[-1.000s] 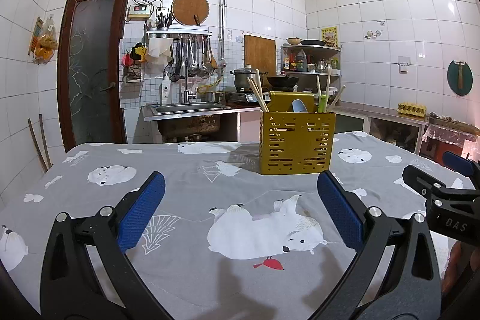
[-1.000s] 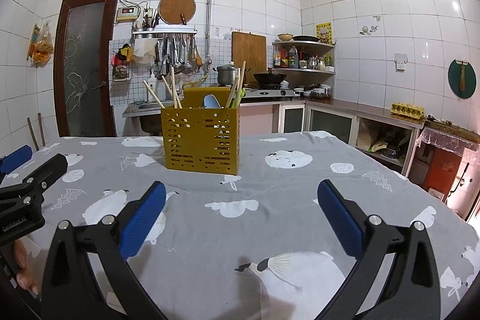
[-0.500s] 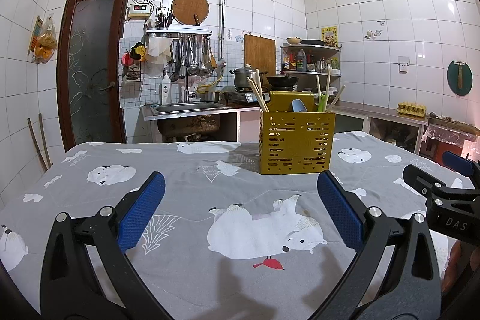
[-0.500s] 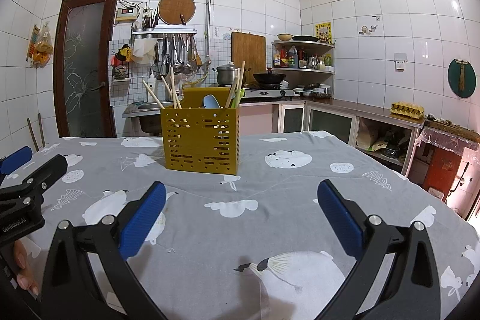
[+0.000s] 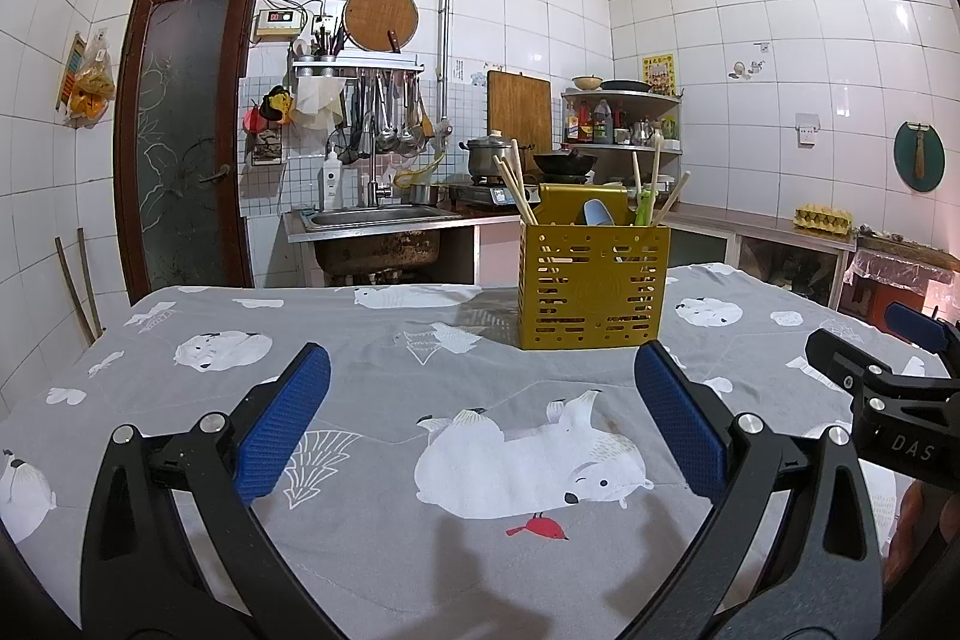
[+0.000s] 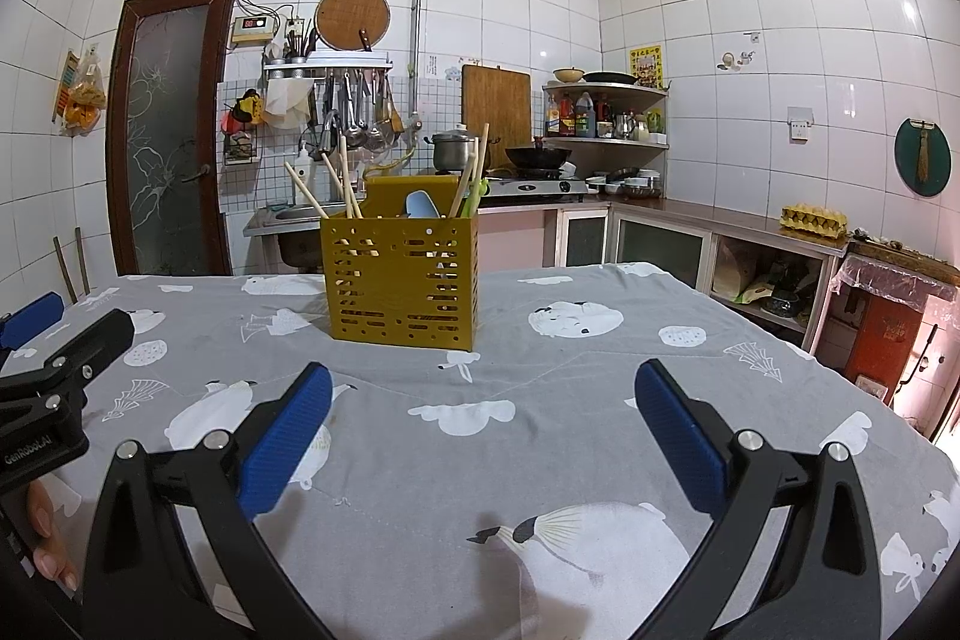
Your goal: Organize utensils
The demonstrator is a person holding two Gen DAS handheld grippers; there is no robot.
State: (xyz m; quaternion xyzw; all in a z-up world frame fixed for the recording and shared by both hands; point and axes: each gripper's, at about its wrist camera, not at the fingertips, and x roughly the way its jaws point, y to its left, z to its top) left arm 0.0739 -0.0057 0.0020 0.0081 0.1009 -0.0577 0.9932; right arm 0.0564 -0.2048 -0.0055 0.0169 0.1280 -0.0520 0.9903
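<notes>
Nothing has changed over the last second: both wrist views match the earlier frames, so neither the hand-held grippers nor the utensils have moved.

Left hand-held gripper [image 5: 480, 418]: jaws spread wide, blue pads apart, nothing between them; it hovers low over the worktop [image 5: 372, 358], which is covered by a grey polar-bear cloth. Right hand-held gripper [image 6: 483, 421]: likewise wide open and empty. Each shows at the edge of the other's view, so the two sit side by side, near each other.

Task object: yellow perforated utensil caddy [image 5: 593, 287], upright on the worktop. From the left camera it lies at about 1 o'clock, beyond the fingertips; from the right camera [image 6: 401, 277] at about 11 o'clock. It is well apart from both grippers.

Contents visible above the rim: wooden chopsticks [image 5: 516, 187] leaning toward 11 o'clock, a pale blue spoon [image 5: 597, 213] near the middle, a green utensil [image 5: 643, 208], and more chopsticks on the 3 o'clock side.

No loose utensils are visible on the cloth in either view.

Judgement: the stillness, the empty jaws and the stocked caddy suggest a pause, either before sorting begins or after it has ended. The frames do not settle which.
</notes>
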